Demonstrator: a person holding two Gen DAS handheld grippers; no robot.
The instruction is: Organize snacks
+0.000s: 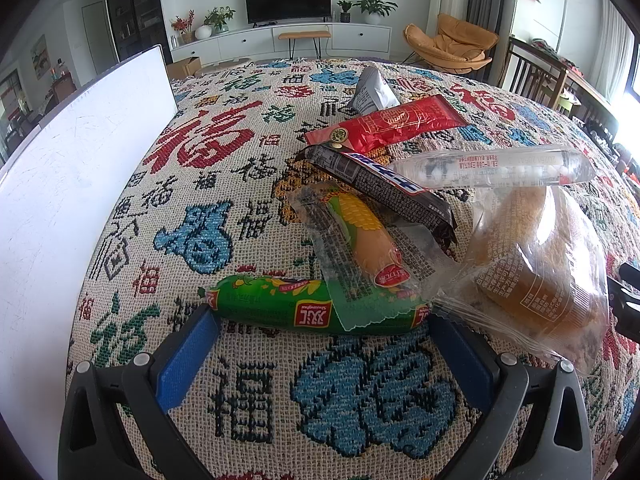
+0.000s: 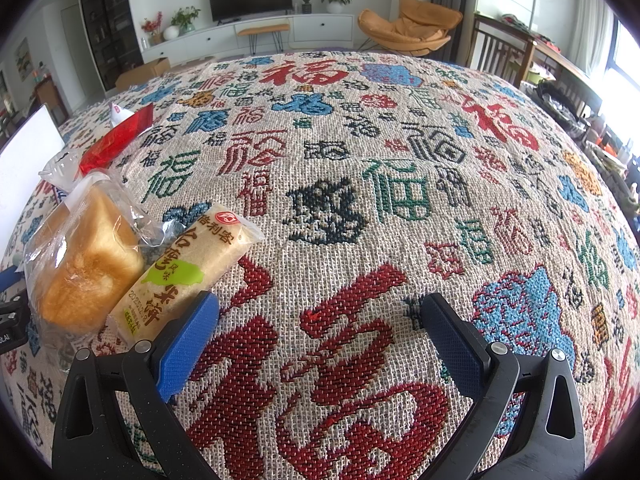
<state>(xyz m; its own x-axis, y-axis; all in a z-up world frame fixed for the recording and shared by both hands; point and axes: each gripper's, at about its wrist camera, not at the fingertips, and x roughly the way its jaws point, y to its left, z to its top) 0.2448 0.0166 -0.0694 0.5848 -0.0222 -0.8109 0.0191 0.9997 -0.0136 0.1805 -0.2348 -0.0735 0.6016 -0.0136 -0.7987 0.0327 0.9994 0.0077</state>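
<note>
In the left wrist view a pile of snacks lies on the patterned cloth. A green corn sausage (image 1: 280, 304) lies crosswise right at the tips of my open left gripper (image 1: 320, 320). Behind it sit a clear-wrapped corn sausage (image 1: 360, 240), a dark chocolate bar (image 1: 384, 188), a red packet (image 1: 388, 126), a clear tube of candies (image 1: 492, 166), a grey-white pouch (image 1: 372, 90) and bagged bread (image 1: 536, 272). In the right wrist view my right gripper (image 2: 320, 312) is open over bare cloth; the bagged bread (image 2: 84, 264) and a rice cracker pack (image 2: 188, 272) lie just left of its left finger.
A white box wall (image 1: 68, 216) stands at the left of the pile and shows again as the white box (image 2: 24, 160). The woven cloth (image 2: 380, 200) stretches wide to the right. Wooden chairs (image 2: 504, 48) stand past the table's far right edge.
</note>
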